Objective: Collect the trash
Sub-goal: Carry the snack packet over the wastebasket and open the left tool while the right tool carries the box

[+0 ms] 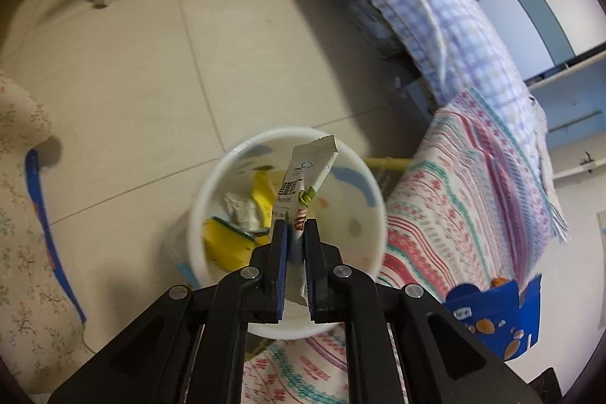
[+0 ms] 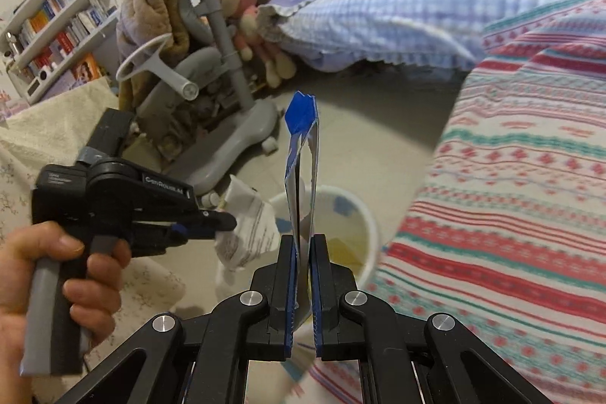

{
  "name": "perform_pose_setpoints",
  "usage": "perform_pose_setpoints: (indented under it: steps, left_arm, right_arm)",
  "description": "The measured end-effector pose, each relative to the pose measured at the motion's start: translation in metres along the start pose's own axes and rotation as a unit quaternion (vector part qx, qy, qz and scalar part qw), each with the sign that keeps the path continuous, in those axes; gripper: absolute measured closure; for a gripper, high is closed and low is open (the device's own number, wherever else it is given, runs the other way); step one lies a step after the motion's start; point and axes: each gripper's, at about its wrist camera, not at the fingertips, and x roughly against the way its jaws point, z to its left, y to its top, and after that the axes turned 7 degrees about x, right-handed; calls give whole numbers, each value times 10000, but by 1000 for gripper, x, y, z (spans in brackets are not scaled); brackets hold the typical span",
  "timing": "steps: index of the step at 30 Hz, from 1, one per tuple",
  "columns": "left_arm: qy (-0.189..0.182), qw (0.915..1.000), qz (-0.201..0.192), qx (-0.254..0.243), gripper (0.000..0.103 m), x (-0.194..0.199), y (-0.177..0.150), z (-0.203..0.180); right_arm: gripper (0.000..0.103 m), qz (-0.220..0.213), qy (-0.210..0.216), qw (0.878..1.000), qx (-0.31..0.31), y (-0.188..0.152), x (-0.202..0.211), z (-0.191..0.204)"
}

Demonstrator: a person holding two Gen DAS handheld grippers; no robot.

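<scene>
A: Step in hand is judged to be the drop-off. The left gripper [image 1: 296, 228] is clamped on a white sachet wrapper [image 1: 303, 184], which is held upright directly over the white bin [image 1: 197, 214] on the floor [image 1: 132, 82]. Yellow scraps and a crumpled grey-white piece are seen already inside.

B: And the right side?

A: The right gripper [image 2: 302, 245] is closed on a blue and silver wrapper [image 2: 301, 158], held edge-on and upright, with the bin [image 2: 373, 233] just beyond and below it. In that view the left gripper [image 2: 223, 226] is seen side-on in a hand [image 2: 57, 275], the white wrapper [image 2: 250, 230] pinched at its tip, near the bin rim.

B: What is called for next?

A: The left jaws would need to be released while the wrapper is above the bin mouth; the right wrapper would then be brought over the opening and let go likewise. A blue snack box [image 1: 496, 313] is left on the patterned bedspread [image 1: 473, 199], probably still to be collected.

B: Any writing?

A: Dark characters and a small logo are printed on the white sachet, but they cannot be read with confidence. A white label on the left gripper body is too blurred to make out
</scene>
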Motion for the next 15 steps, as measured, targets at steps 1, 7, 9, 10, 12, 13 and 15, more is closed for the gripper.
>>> perform_pose_setpoints:
  steps: [1, 7, 9, 10, 12, 13, 15]
  left_arm:
    - [38, 10000, -36, 29, 93, 1, 1, 1]
    - [312, 9992, -204, -165, 50, 3, 3, 2]
    - [326, 9989, -341, -80, 50, 8, 5, 5]
    - [319, 9987, -398, -23, 50, 10, 7, 7]
    - [328, 9981, -515, 80, 50, 14, 9, 9]
    - [323, 9980, -538, 112, 50, 15, 9, 10]
    - [257, 9981, -538, 151, 50, 15, 10, 9]
  right_arm:
    - [98, 41, -9, 10000, 49, 1, -8, 4]
    - [97, 246, -115, 9995, 185, 3, -38, 10]
    - [97, 305, -213, 9992, 168, 2, -44, 8]
    - [97, 326, -218, 9991, 149, 3, -48, 8]
    - [95, 344, -258, 9990, 99, 4, -54, 8]
    - [94, 342, -266, 9990, 70, 6, -57, 9]
    - [90, 377, -116, 9992, -112, 8, -65, 7]
